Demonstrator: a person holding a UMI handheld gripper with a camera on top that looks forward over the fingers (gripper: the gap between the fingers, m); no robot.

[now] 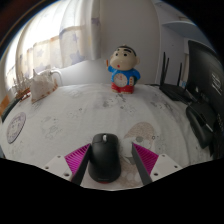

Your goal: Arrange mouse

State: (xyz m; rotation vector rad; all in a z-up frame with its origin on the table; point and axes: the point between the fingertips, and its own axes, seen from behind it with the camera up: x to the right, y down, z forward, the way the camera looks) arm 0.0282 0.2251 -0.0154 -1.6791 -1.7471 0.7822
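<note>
A black computer mouse (103,158) lies on the white marbled table (85,112), its front end pointing away from me. My gripper (111,150) is open around it. The mouse stands between the fingers, close against the left finger, with a gap of table showing at the right finger. The pink pads (74,158) show at either side of the mouse. The mouse's near end is hidden below the view.
A cartoon boy figurine (124,68) in blue and red stands at the far side of the table. A small white object (40,86) sits at the far left, with a round dial-like thing (14,128) near the left edge. Black equipment (203,80) stands at the right.
</note>
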